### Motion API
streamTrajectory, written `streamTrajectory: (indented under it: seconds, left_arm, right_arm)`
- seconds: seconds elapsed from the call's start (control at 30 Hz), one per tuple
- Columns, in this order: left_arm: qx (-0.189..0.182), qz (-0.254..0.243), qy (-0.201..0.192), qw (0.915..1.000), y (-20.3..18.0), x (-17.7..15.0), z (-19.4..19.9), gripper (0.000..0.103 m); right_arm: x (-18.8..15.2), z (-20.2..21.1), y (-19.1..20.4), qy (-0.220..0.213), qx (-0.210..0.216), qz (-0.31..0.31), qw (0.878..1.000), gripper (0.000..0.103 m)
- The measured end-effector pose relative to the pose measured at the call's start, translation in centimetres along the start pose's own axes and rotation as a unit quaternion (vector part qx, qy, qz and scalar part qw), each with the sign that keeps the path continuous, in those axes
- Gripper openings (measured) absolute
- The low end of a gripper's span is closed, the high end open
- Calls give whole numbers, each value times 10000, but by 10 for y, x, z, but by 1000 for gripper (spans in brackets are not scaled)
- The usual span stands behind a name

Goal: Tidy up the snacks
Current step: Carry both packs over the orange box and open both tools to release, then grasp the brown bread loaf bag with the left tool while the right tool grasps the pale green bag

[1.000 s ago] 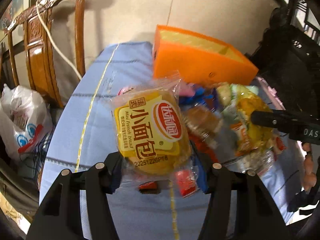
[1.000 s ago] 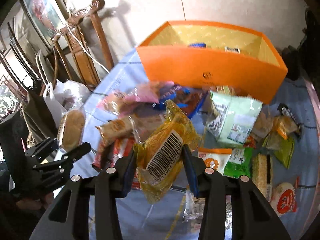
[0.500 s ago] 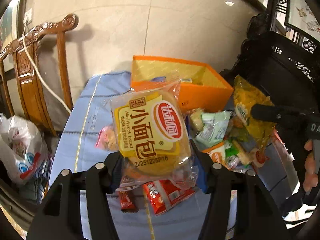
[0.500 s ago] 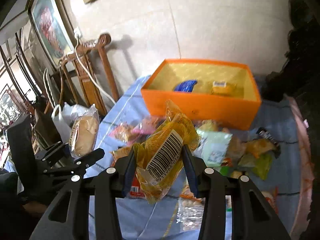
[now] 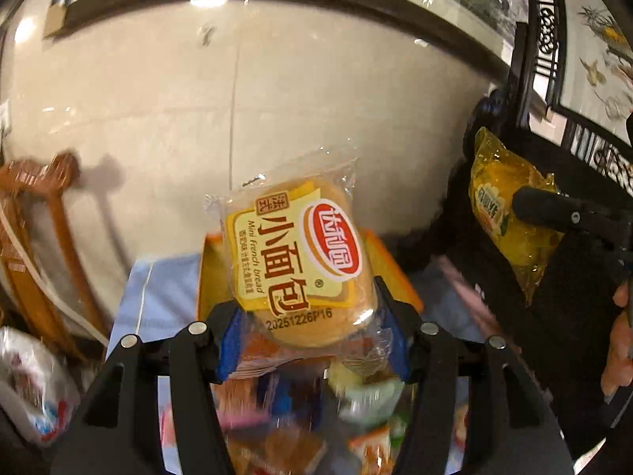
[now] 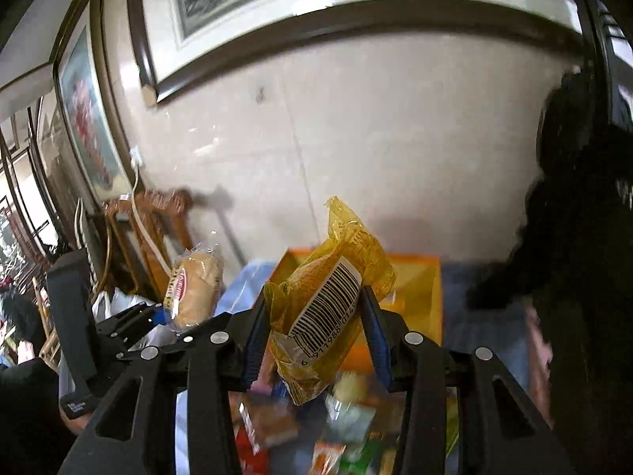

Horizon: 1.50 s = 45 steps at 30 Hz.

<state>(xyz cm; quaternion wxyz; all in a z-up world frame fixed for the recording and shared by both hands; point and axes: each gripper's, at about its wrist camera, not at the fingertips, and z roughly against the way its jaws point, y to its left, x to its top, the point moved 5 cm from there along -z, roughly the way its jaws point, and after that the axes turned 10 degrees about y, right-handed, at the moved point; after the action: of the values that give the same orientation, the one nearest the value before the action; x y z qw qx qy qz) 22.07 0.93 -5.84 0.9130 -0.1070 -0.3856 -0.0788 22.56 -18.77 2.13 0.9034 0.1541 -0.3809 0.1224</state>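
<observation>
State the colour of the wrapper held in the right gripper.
Translucent yellow wrapper, with a white barcode label; clearest in the right wrist view, clamped in the right gripper.

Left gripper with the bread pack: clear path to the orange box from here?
Probably yes. The left gripper, shut on the mini bread pack, is raised above the snack pile, and the orange box lies straight ahead with nothing between.

Mini French bread packet [image 5: 302, 267]: clear wrapper, yellow label, red oval logo, upright between the left gripper [image 5: 308, 332] pads. Yellow translucent snack packet [image 6: 328, 308]: barcode facing the camera, tilted, clamped between the right gripper [image 6: 312, 340] pads. Orange box [image 6: 419, 297]: open-topped, beyond both.
</observation>
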Motion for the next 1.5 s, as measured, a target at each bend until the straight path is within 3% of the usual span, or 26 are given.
streamTrajectory:
  seconds: [0.17,0.2,0.27,0.37,0.5,0.67,1.07,1.2,1.5]
  left_arm:
    - [170,-52,-22,9998,-1,57,-37,60]
    - [232,-30,37,9997,1,64,-49,63]
    - [537,79,117,9985,9,70,-71,92]
    - [937,132,228,9953,20,67,-90,94]
    - [972,54,382,9945,29,41,-96,94]
    - [883,78,593,9943,35,-10,-84,94]
    - [1181,-123,1652,9791,46,-187,-74,94]
    - [1196,-200,1702,9779,36,-208,-76,94]
    - [1278,-778,1639,9751,14,-212,-102,94]
  right_arm:
    - [53,-30,-18,-3,-8,2,10000,48]
    - [60,-43,-23,126,44,-48,9999,50]
    - [66,-66,-35,286,-56,-213,9993,68]
    - [63,-86,-40,394,-230,-291,9985,70]
    - [38,-101,-41,571,-195,-289,9978,70]
    - [-18,-100,-33,865,-143,-339,9956,70]
    - [-179,-116,-11,1998,-616,-399,9771,72]
    - [-198,-120,1,2172,-603,-386,9735,72]
    - [-205,-137,-10,2323,-772,-558,9680,73]
